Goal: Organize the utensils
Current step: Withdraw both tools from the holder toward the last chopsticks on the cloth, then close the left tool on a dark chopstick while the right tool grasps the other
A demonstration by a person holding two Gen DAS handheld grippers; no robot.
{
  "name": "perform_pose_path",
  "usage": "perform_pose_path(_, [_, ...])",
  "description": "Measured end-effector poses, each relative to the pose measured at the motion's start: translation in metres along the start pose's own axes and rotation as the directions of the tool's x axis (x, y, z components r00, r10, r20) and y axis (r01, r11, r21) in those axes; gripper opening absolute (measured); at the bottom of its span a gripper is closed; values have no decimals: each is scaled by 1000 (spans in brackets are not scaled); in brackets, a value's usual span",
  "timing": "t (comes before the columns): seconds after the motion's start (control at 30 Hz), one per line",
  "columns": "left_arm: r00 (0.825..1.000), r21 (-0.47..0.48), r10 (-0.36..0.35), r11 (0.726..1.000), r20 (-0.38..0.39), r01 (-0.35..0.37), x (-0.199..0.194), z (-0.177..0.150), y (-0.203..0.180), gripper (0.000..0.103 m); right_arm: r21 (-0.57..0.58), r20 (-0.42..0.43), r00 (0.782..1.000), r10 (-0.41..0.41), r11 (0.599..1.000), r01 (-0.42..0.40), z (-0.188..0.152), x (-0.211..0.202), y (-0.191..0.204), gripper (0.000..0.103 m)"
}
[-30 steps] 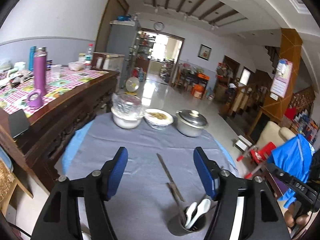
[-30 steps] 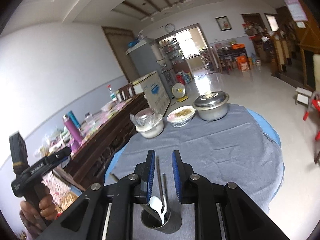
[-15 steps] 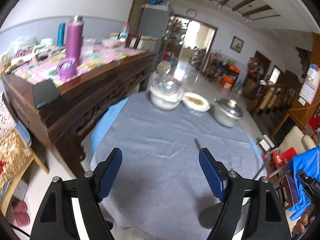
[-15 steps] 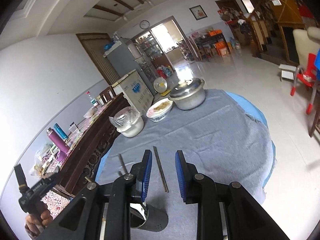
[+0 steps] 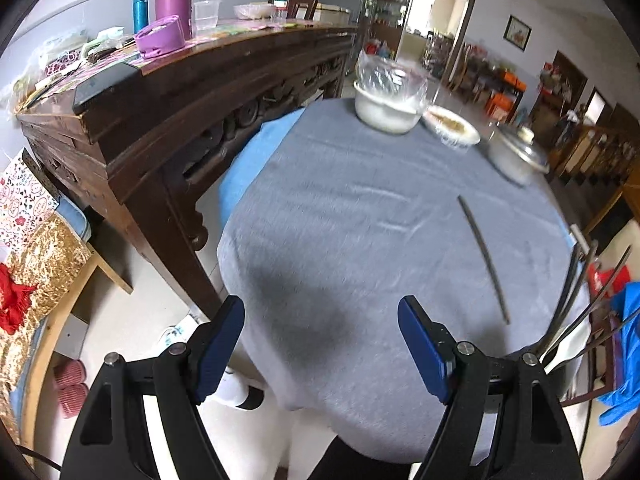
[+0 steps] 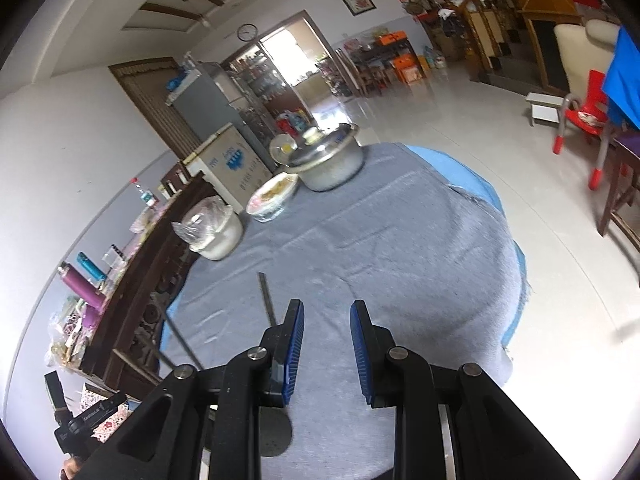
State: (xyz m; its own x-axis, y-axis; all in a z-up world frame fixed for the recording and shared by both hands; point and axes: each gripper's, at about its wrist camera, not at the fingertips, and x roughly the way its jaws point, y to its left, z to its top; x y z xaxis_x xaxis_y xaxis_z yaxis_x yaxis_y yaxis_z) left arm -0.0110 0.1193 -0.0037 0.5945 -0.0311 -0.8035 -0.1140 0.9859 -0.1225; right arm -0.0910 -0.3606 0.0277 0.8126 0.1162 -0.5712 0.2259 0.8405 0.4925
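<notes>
A long dark chopstick (image 5: pixel 483 258) lies on the grey tablecloth (image 5: pixel 340 220); it also shows in the right wrist view (image 6: pixel 267 299). A dark utensil holder sits behind my right gripper's left finger, its round base (image 6: pixel 276 436) showing. Its chopsticks and white spoon (image 5: pixel 570 350) stick up at the right edge of the left wrist view. My left gripper (image 5: pixel 320 344) is wide open and empty over the table's near edge. My right gripper (image 6: pixel 326 352) is partly open with nothing between its pads.
At the table's far side stand a white pot with a plastic bag (image 5: pixel 390 96), a bowl of food (image 5: pixel 452 126) and a lidded metal pot (image 6: pixel 330 160). A dark wooden sideboard (image 5: pixel 168 92) with bottles stands to the left. A red chair (image 6: pixel 582 120) is on the right.
Both grippers have pulled back and tilted down. The right gripper has opened slightly and let go of the utensils in the holder, which has slid out of its centre view.
</notes>
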Motion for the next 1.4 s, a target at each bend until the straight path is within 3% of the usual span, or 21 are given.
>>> perform_pose_path(0.57, [999, 87, -26, 996, 46, 22, -9, 22, -31, 79, 21, 16, 1000, 3, 1000, -4, 14, 6, -8, 26])
perform_pose_path(1.1, [999, 23, 37, 999, 3, -37, 24, 29, -15, 79, 44, -48, 998, 34, 999, -32, 10, 51, -15, 26])
perform_pose_path(1.27, [999, 30, 18, 999, 36, -19, 30, 50, -22, 79, 86, -54, 992, 110, 991, -105, 23, 72, -11, 26])
perform_pose_path(1.4, [996, 127, -19, 992, 88, 8, 58, 83, -48, 79, 90, -83, 982, 167, 983, -160, 30, 99, 1, 26])
